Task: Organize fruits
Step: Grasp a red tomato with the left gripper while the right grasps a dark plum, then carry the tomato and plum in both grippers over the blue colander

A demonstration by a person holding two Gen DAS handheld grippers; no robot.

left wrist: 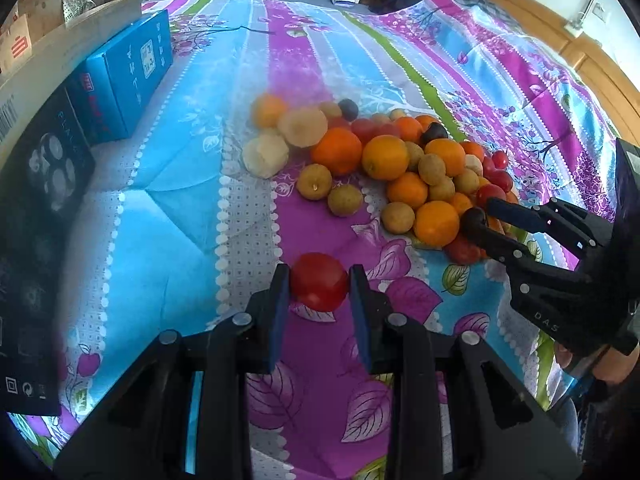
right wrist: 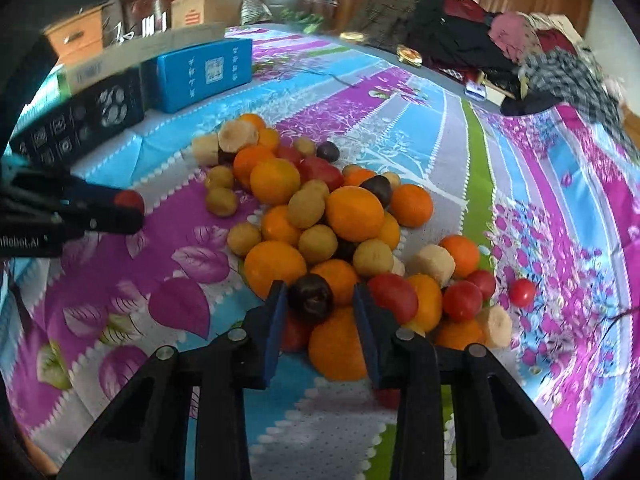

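Left gripper (left wrist: 319, 280) is clamped on a red tomato (left wrist: 319, 281), both blue pads pressed against its sides, held just above the purple-leaf part of the bedsheet (left wrist: 180, 208) and well clear of the fruit pile (left wrist: 400, 168). Right gripper (right wrist: 320, 300) sits at the near edge of that pile with a dark plum (right wrist: 310, 297) between its fingers — the left pad touches it, but a gap shows on the right side, so not a closed grip. The pile holds oranges (right wrist: 354, 213), small tan-green round fruits (right wrist: 306, 209), more red tomatoes (right wrist: 462, 301), further dark plums, and pale peeled chunks (right wrist: 431, 265); one small tomato (right wrist: 521, 292) lies apart to the right on the sheet. Readable text: "DAS" moulded on the right gripper's body in the left wrist view, and a partial "Robot.AI" on the left gripper's side (right wrist: 24, 240) in the right wrist view. A blue box (right wrist: 204, 74) carries white characters and a QR-style square, too small to read. Beside it lies a black box (left wrist: 44, 184) with round button icons — its lettering starts "PL", the rest is unclear. Cardboard boxes (right wrist: 200, 8) and piled clothes (right wrist: 480, 40) sit at the far side.
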